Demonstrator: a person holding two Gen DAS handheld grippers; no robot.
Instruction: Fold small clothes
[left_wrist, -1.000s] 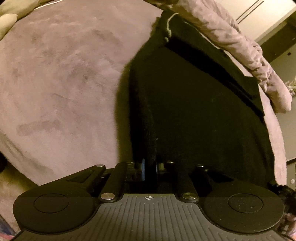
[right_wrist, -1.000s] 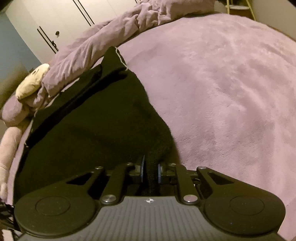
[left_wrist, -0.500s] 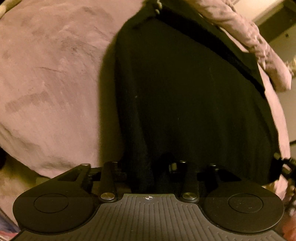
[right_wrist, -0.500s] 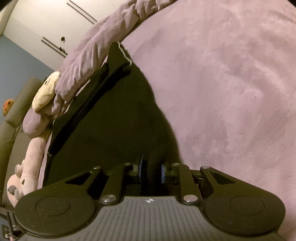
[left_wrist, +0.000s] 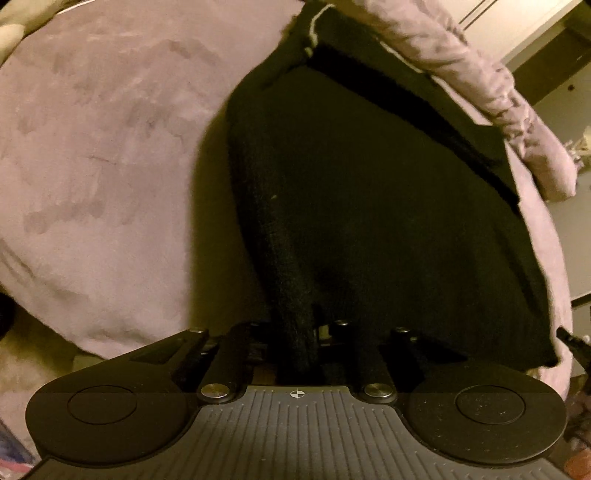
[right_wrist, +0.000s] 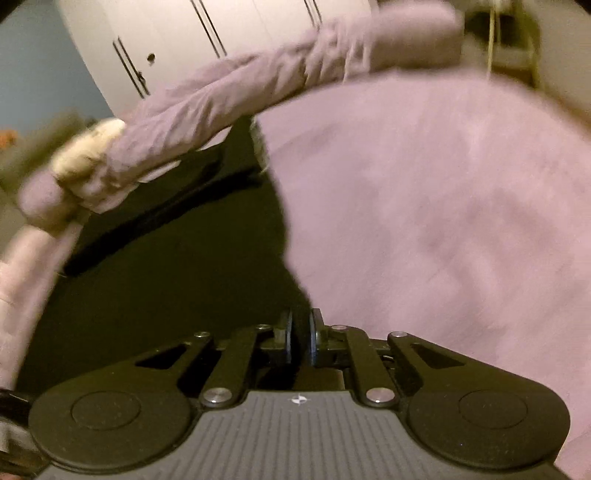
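Bed: my widest surface is the mauve plush cover (left_wrist: 110, 155); bare stretches lie left of the cloth in the left view and right of it in the right view.
Rolled duvet: a mauve roll (right_wrist: 207, 122) borders the far edge.
Garment: the black garment (left_wrist: 369, 206) lies spread between roll and near edge.
Left gripper (left_wrist: 299, 336): I see it pinching the near-left hem.
Right gripper (right_wrist: 301, 341): clamped on the near-right corner; view blurred.

Bare bedspread (right_wrist: 461, 229) lies open; rumpled duvet (left_wrist: 480, 70) blocks beyond the black garment (left_wrist: 369, 206).
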